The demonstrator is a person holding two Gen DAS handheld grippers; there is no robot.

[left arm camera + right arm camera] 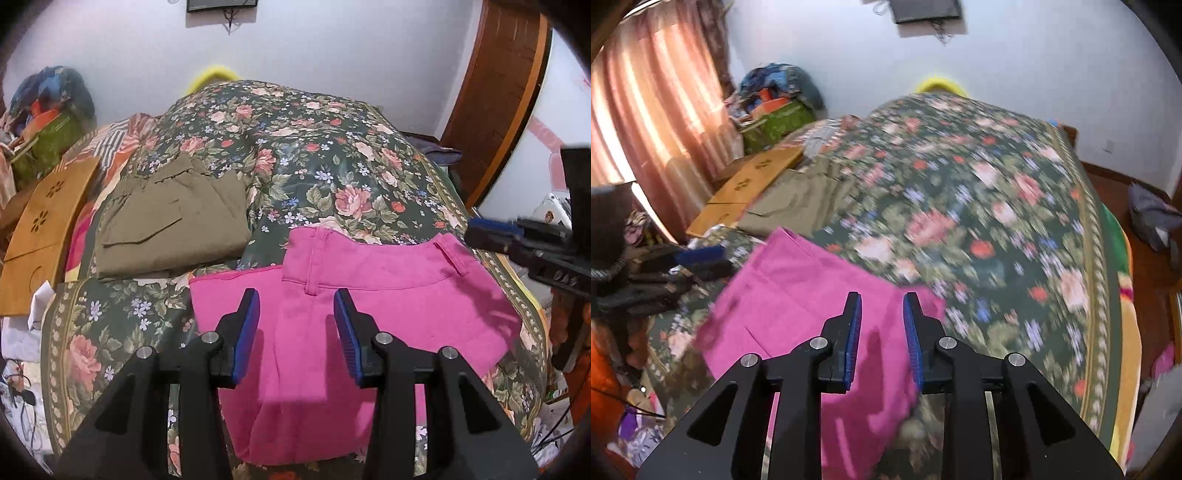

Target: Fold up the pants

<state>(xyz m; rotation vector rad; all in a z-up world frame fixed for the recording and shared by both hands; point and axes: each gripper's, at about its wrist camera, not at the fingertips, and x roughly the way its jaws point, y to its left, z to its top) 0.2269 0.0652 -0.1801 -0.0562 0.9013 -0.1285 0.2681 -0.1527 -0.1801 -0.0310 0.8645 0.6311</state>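
Pink pants (388, 295) lie folded near the front edge of a floral bedspread (332, 166), waistband toward the far side. My left gripper (296, 299) hovers above their left half, open, with nothing between its blue pads. The right gripper's fingers (495, 230) show at the right edge of this view, off the cloth. In the blurred right wrist view the pink pants (798, 295) lie below my right gripper (881, 299), whose jaws stand a little apart with no cloth between them. The left gripper's fingers (701, 256) appear at the left.
Folded olive pants (173, 229) rest on the bed behind and left of the pink ones. A wooden board (40, 229) and a pile of bags (48, 122) crowd the bed's left side. A curtain (646, 110) hangs at left, and a wooden door (495, 92) stands at right.
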